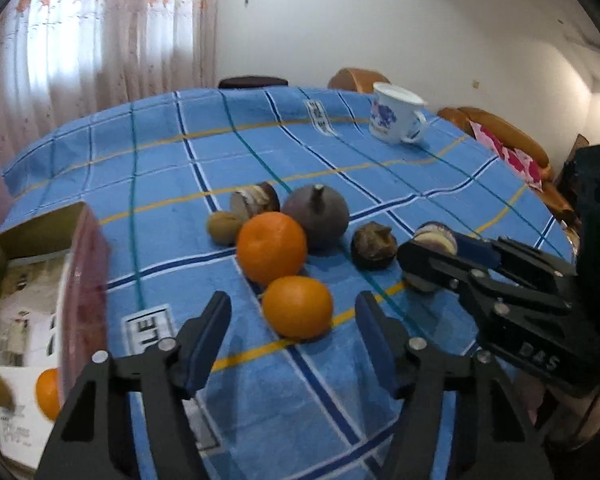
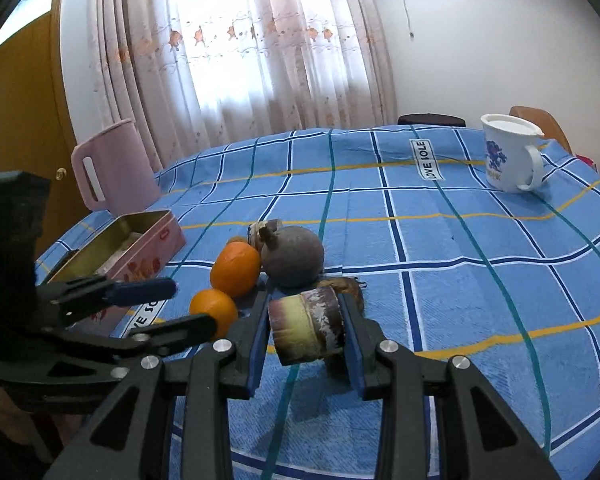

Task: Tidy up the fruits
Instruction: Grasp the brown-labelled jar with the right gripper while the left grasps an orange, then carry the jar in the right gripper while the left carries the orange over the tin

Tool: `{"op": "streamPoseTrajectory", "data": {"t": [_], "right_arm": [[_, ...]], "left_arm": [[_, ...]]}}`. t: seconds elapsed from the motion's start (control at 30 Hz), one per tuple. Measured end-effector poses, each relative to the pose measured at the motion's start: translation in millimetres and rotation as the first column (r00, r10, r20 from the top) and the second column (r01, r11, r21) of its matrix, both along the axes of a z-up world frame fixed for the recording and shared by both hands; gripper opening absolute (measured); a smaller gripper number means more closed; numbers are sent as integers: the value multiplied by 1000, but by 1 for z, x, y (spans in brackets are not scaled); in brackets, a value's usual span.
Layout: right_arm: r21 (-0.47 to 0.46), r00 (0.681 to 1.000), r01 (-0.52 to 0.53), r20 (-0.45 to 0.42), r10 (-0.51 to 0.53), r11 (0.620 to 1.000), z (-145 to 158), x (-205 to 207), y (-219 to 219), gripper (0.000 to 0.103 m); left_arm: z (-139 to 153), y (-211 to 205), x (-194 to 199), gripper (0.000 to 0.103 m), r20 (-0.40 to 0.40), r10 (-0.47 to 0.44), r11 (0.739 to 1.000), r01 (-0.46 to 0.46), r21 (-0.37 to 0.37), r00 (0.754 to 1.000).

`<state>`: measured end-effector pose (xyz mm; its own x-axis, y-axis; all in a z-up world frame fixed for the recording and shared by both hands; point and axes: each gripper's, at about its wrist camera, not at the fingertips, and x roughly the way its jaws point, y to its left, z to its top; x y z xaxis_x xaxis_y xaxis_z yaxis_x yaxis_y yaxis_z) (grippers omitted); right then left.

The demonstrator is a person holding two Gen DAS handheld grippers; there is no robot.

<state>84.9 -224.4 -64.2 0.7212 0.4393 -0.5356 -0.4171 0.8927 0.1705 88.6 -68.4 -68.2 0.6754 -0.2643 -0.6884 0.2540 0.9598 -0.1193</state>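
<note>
Pick step: right gripper (image 2: 305,334) clamped on cane chunk (image 2: 305,330), left gripper (image 1: 294,338) apart w/ small orange (image 1: 298,307) just ahead btwn fingers; next probably carry to tin (image 2: 116,248).

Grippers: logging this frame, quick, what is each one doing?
Left gripper: open, holding nothing, fingers either side of the near orange.
Right gripper: shut on the cut sugarcane piece.

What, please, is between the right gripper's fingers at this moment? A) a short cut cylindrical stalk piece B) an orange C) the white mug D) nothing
A: in the right wrist view the right gripper has its fingers closed on either side of the cut stalk piece, while both oranges lie on the cloth to its left.
</note>
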Motion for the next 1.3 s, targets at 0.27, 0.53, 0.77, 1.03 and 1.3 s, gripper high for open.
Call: {"op": "streamPoseTrajectory", "data": {"t": [0.27, 0.53, 0.77, 1.03, 1.3], "right_arm": [[-23, 999, -15, 40, 16, 1000, 1, -7, 7, 35], [-32, 992, -20, 123, 23, 999, 6, -20, 8, 35], [-38, 984, -35, 171, 41, 999, 8, -28, 9, 35], [-38, 980, -41, 193, 48, 998, 9, -31, 9, 35], [-32, 973, -43, 228, 49, 999, 11, -38, 8, 35]], "left_arm": [[-9, 3, 1, 42, -29, -19, 997, 17, -70, 999], [3, 14, -18, 42, 85, 26, 994, -16, -111, 996], [9, 14, -34, 42, 176, 45, 995, -28, -97, 983], [12, 11, -42, 42, 230, 55, 997, -41, -67, 972], [14, 16, -49, 42, 269, 82, 994, -59, -93, 960]]}}
